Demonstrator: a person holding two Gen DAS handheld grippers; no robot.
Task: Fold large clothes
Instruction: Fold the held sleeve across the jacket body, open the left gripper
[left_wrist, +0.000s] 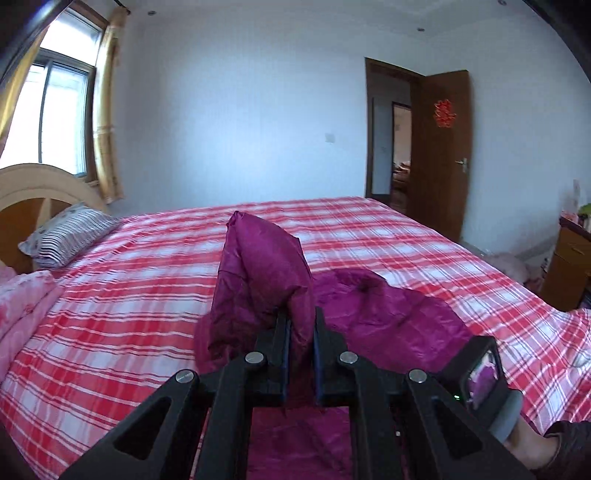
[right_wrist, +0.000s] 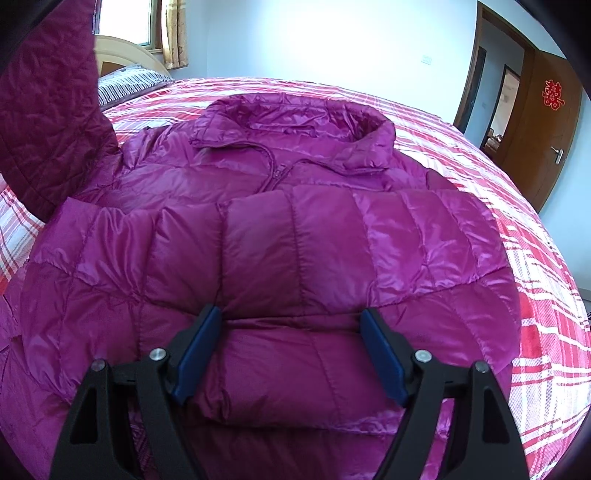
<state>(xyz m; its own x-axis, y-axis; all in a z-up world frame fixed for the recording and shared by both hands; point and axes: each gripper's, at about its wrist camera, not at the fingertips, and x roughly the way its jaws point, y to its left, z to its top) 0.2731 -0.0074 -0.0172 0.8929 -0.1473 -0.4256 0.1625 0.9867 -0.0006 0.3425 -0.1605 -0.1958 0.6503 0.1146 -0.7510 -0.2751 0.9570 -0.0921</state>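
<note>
A large magenta quilted down jacket (right_wrist: 280, 236) lies front-up on the bed, collar at the far side, with one sleeve folded across its chest. My left gripper (left_wrist: 301, 325) is shut on the jacket's other sleeve (left_wrist: 258, 269) and holds it raised above the bed; that lifted sleeve also shows at the upper left of the right wrist view (right_wrist: 48, 122). My right gripper (right_wrist: 291, 325) is open, its blue-padded fingers (right_wrist: 199, 350) straddling the folded sleeve's lower edge just above the jacket.
The bed (left_wrist: 147, 295) has a red and white plaid sheet. A striped pillow (left_wrist: 70, 234) and wooden headboard (left_wrist: 29, 192) are at the left. A pink quilt (left_wrist: 22, 306) lies at the near left. A wooden cabinet (left_wrist: 569, 266) and open door (left_wrist: 439, 147) stand right.
</note>
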